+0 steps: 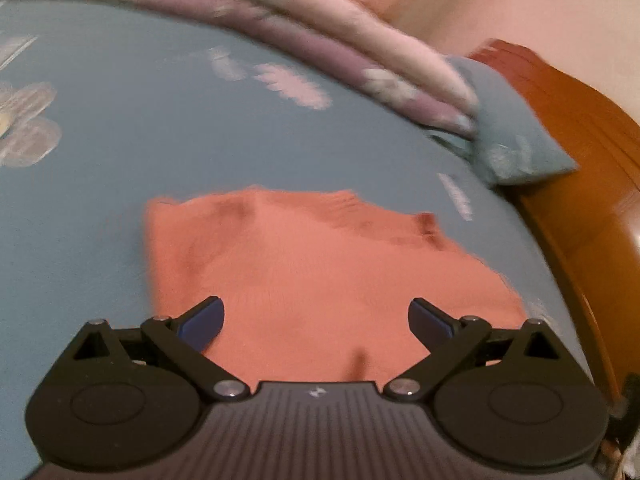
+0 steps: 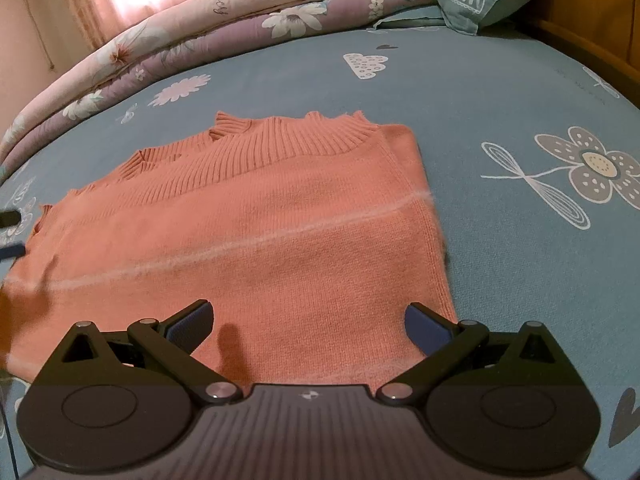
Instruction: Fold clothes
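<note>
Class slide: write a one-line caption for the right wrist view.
Open right gripper poised over a folded orange sweater on a blue flower-print bedsheet.

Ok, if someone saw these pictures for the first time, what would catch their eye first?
The salmon-orange knit sweater, lying folded and flat mid-bed with a pale crease line across it. Around it spreads the blue flower-print bedsheet, with a rolled floral quilt along the far edge. Both grippers, left and right, hover over it, jaws open.

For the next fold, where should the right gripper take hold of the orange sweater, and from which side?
Probably the near right corner of the orange sweater, by the right gripper. That edge lies flat and free on the bed sheet, so open fingers could slide in low from the right. The ribbed far edge looks bunched and layered, harder to pinch cleanly.
</note>
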### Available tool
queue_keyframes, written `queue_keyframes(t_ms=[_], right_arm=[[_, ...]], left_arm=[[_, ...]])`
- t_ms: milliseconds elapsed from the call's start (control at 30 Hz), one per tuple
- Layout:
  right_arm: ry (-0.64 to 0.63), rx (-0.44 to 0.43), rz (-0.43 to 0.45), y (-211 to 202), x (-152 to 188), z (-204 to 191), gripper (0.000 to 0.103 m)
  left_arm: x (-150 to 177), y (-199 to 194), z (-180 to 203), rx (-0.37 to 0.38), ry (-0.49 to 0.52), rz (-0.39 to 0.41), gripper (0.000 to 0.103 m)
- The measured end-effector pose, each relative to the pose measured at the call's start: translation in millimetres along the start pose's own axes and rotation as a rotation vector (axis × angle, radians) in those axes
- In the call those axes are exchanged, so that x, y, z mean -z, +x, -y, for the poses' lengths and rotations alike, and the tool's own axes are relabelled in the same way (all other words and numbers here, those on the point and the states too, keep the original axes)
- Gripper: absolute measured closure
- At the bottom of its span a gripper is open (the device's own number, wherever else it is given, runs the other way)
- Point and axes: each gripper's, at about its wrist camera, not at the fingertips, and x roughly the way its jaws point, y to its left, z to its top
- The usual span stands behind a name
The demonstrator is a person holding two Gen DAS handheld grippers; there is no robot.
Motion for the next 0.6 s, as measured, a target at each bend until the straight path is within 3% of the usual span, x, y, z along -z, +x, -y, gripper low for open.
queue_keyframes(t_ms=[100,233,300,367,433,533,600], right_arm=[[0.004,0.000,0.000,-0.2,-0.3,0.3,0.000],[0.010,0.000,0.003,0.0,0.1,0.6,0.000],[0.003,0.008,0.004,0.6,1.3,-1.8,0.000],[-0.015,0.020,0.003,1.3,2.4,-4.5,0.000],[-0.026,0.028,0.003,1.8,3.0,-6.2,0.000],[-0.029,0.030,0.004,2.2,2.9,-5.7,0.000],[-0.031,0.030,0.002,2.4,2.8,-5.5,0.000]], left_arm=[[4.4,-13.3,-16.9,-0.044,-0.071,0.019,0.005],[12.1,-45.3,-9.8,0.140,-0.100,0.087,0.004],[16.0,-46.2,2.6,0.213,-0.073,0.061,0.004],[21.1,-38.5,12.6,0.239,-0.045,0.012,0.004],[25.4,-29.6,13.5,0.217,-0.043,-0.016,0.004],[32.4,-24.8,-1.7,0.124,-0.094,-0.006,0.004],[38.7,-30.1,-14.9,0.153,-0.130,0.002,0.004]])
